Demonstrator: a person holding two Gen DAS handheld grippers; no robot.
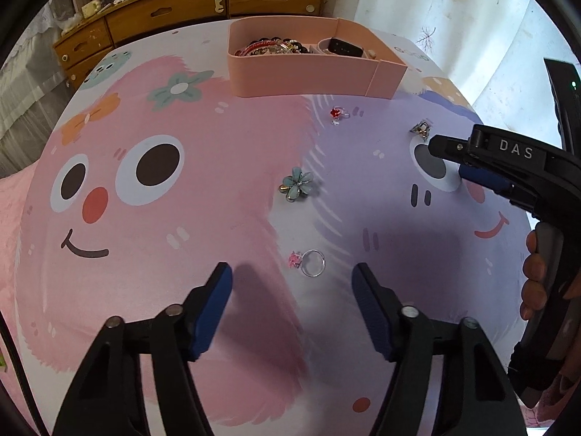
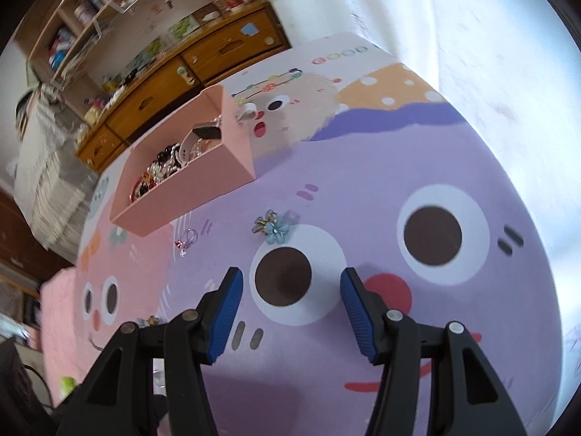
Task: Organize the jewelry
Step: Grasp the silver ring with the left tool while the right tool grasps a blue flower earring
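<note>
In the left wrist view my left gripper (image 1: 292, 274) is open low over the cartoon mat (image 1: 145, 272). A silver ring with a pink charm (image 1: 308, 263) lies flat between its fingertips, touching neither pad. Farther off lie a blue flower brooch (image 1: 297, 183) and a red-charm ring (image 1: 337, 113). A small flower clip (image 1: 421, 129) sits by my right gripper (image 1: 450, 161). The pink jewelry box (image 1: 308, 72) at the back holds bracelets and a watch. In the right wrist view my right gripper (image 2: 290, 279) is open and empty over a printed eye, short of the flower clip (image 2: 274, 230).
A hand (image 1: 533, 283) grips the right tool's handle at the mat's right side. The red-charm ring (image 2: 187, 241) lies in front of the pink box (image 2: 181, 196). A wooden drawer unit (image 1: 163, 14) stands behind the table, and a white curtain (image 1: 454, 18) hangs at the right.
</note>
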